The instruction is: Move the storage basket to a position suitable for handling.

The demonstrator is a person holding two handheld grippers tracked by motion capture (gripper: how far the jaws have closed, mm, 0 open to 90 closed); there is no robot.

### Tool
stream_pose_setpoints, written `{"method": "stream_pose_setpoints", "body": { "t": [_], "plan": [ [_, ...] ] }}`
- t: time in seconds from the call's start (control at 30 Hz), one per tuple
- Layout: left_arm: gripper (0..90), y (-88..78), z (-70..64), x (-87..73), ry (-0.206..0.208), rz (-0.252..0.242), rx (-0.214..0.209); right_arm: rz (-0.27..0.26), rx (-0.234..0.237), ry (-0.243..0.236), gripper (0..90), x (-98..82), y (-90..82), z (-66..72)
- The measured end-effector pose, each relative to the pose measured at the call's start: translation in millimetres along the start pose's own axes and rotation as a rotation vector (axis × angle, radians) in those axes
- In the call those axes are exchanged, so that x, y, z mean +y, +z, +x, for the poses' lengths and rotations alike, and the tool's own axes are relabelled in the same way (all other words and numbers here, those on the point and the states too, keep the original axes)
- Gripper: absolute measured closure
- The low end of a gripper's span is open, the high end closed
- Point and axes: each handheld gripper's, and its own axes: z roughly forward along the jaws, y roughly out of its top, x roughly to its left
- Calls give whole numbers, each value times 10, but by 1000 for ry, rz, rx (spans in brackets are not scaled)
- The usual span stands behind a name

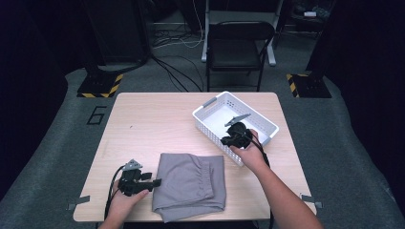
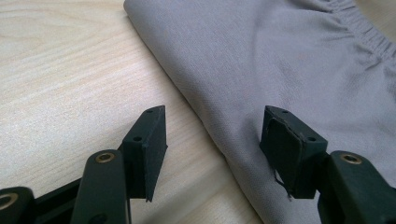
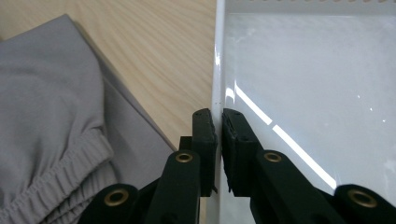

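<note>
Your left gripper (image 1: 155, 182) sits with fingers spread, straddling the edge of the folded grey shorts (image 1: 191, 183) on the counter (image 1: 143, 124). Your right gripper (image 3: 217, 135) pinches the white basket (image 1: 205, 117) wall; pull hard and the empty basket may tip.

High view: the near rim of the white basket (image 1: 217, 128) is hidden under the right hand (image 1: 249, 151) and the right tool (image 1: 228, 140), whose jaw tips are too small to separate here; both forearms are cut by the bottom edge. Left gripper view: the grey garment (image 2: 280, 60) runs off the top, right and bottom edges, and part of its folded edge sits behind the left tool (image 2: 212, 142). Right gripper view: the basket wall's lower stretch disappears between the tool's jaws, and the worktop (image 3: 154, 51) is cut at the top.
</note>
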Motion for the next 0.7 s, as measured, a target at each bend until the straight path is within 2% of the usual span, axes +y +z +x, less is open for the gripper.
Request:
{"method": "stream_pose_setpoints", "body": {
  "t": [0.03, 0.07, 0.13, 0.2, 0.3, 0.33, 0.4, 0.47, 0.57, 0.63, 0.67, 0.7],
  "plan": [
    [408, 2, 0, -1, -4, -1, -1, -1, 11, -15, 843, 20, 16, 27],
    [407, 2, 0, -3, -7, 0, -2, 1, 35, -50, 842, 59, 50, 83],
    [407, 2, 1, -4, -9, 0, -5, 0, 43, -58, 842, 75, 71, 115],
    [406, -1, 12, -5, -3, 1, -2, 4, 62, -103, 842, 127, 111, 192],
    [405, -7, 14, -5, -9, 5, -4, 13, 73, -118, 842, 150, 123, 239],
    [405, -7, 18, -6, -7, 2, -2, 20, 71, -138, 841, 154, 120, 250],
    [404, -9, 20, -9, -12, 0, -2, 18, 61, -144, 828, 149, 111, 275],
    [404, -15, 25, -10, -11, 3, -3, -6, 64, -143, 745, 135, 74, 280],
    [403, -9, 21, -13, -17, -9, 6, -32, 54, -117, 656, 118, -26, 298],
    [403, -7, 21, -13, -16, -9, 6, -47, 35, -84, 602, 103, -110, 306],
    [402, -15, 26, -11, -15, 2, -1, -73, 9, -73, 570, 87, -200, 294],
    [402, -14, 27, -13, -13, -1, 2, -73, 9, -73, 570, 87, -200, 294]
  ]
}}
